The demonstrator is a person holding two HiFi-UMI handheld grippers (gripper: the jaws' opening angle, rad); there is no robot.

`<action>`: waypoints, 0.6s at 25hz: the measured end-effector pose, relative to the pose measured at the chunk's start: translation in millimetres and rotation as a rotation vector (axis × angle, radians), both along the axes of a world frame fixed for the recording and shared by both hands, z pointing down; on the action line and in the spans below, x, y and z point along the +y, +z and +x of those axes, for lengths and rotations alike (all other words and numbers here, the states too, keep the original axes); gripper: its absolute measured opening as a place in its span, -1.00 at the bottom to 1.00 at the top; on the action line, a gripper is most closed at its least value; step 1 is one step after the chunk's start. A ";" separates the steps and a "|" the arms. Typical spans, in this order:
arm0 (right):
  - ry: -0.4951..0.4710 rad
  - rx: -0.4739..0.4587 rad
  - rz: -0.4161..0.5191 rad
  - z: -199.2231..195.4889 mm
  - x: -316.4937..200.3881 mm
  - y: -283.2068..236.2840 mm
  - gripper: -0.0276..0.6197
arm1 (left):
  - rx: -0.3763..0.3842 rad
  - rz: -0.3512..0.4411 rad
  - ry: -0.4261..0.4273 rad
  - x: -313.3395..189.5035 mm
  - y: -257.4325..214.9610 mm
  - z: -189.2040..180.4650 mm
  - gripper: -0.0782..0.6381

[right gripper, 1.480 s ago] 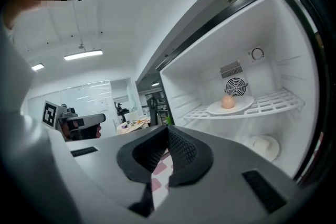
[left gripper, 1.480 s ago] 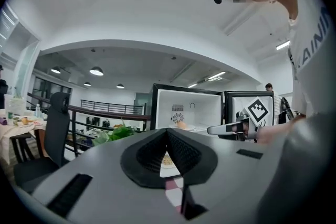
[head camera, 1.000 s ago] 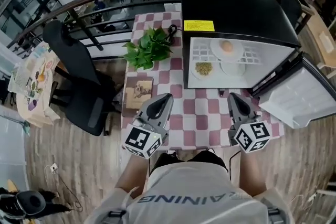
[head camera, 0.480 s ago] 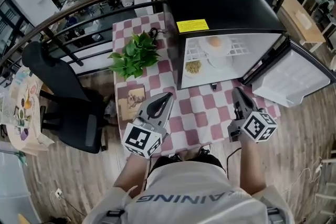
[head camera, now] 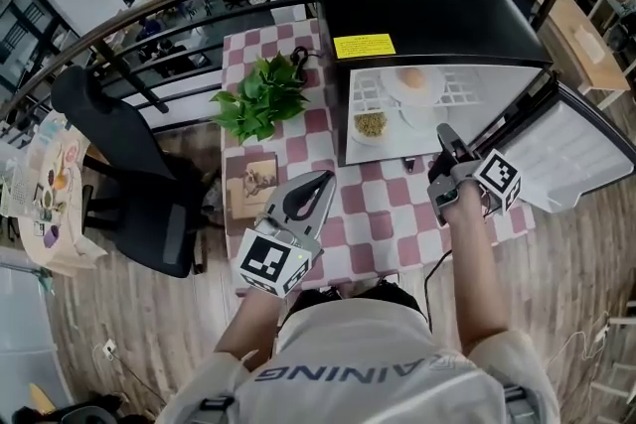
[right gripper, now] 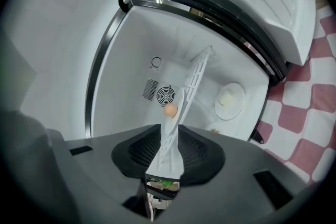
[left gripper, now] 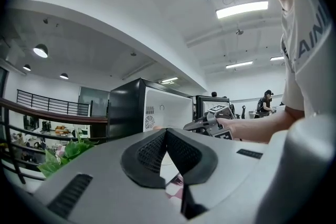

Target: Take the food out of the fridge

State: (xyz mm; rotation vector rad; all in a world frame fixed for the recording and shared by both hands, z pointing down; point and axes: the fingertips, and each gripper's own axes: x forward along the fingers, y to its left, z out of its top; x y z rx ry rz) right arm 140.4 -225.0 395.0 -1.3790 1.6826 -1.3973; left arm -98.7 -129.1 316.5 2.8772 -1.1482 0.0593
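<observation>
**Change noted:** The right tongs (right gripper: 169,139) have left the near edge of the surface (head camera: 383,213). They now stand at the mouth of the open fridge (head camera: 427,5), rolled onto their side. Their jaws have just been opening and stand slightly apart, with no grip evident. The left tongs (left gripper: 166,132) remain closed and empty over the near left part of the surface. Judgement: the reach for a first dish is under way, and nothing has been grasped yet.

**Food location:** All of it is still inside the fridge, which occupies the far right corner of the surface. A plate with a round orange item (head camera: 412,82) sits on the wire shelf (head camera: 472,94). A dish of greenish-yellow food (head camera: 370,125) and a plate with a pale lump (right gripper: 229,99) lie below on the fridge floor.

**Limits:** In the right gripper view the shelf and plate show edge-on in the jaw gap. Whether any rim lies between the pads or beyond them cannot be settled. In the head view the right tongs cover part of the pale-lump plate. The foods cannot be identified.
</observation>
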 end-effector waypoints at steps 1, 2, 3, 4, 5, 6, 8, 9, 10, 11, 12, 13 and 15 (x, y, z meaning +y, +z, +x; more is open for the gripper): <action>0.001 -0.018 -0.006 -0.6 -5.9 1.9 -0.62 | -0.003 -0.003 -0.007 -0.7 0.8 0.9 -0.76; 0.004 -0.041 -0.012 -1.2 -11.7 3.8 -0.62 | -0.005 -0.006 -0.013 -1.4 1.6 2.1 -0.76; 0.010 -0.063 -0.019 -1.1 -17.2 5.9 -0.62 | -0.007 -0.009 -0.019 -2.0 2.4 3.4 -0.76; 0.017 -0.081 -0.027 -0.4 -22.6 8.2 -0.62 | -0.008 -0.011 -0.024 -2.7 2.9 4.7 -0.76; 0.023 -0.095 -0.033 0.3 -28.0 10.2 -0.62 | -0.009 -0.013 -0.029 -3.5 3.4 5.9 -0.76; 0.027 -0.110 -0.037 0.5 -33.4 11.6 -0.62 | -0.008 -0.015 -0.034 -4.6 4.0 6.7 -0.76; 0.030 -0.143 -0.044 -1.0 -43.7 13.1 -0.62 | -0.006 -0.020 -0.045 -7.3 5.4 7.2 -0.76; 0.031 -0.158 -0.048 -2.0 -48.4 13.7 -0.62 | -0.002 -0.022 -0.049 -8.6 6.1 7.2 -0.76; 0.033 -0.169 -0.055 -2.7 -52.7 14.6 -0.62 | 0.003 -0.025 -0.052 -9.5 6.7 7.2 -0.76; 0.035 -0.175 -0.063 -3.5 -56.3 15.8 -0.63 | 0.011 -0.027 -0.052 -10.0 6.9 7.2 -0.76; 0.036 -0.180 -0.072 -4.7 -59.0 16.9 -0.63 | 0.019 -0.028 -0.052 -10.2 6.8 7.0 -0.76; 0.035 -0.183 -0.081 -6.1 -60.9 18.0 -0.63 | 0.024 -0.027 -0.053 -10.3 6.7 6.7 -0.76; 0.033 -0.192 -0.095 -8.4 -63.0 20.5 -0.63 | 0.025 -0.029 -0.060 -11.1 7.2 5.2 -0.76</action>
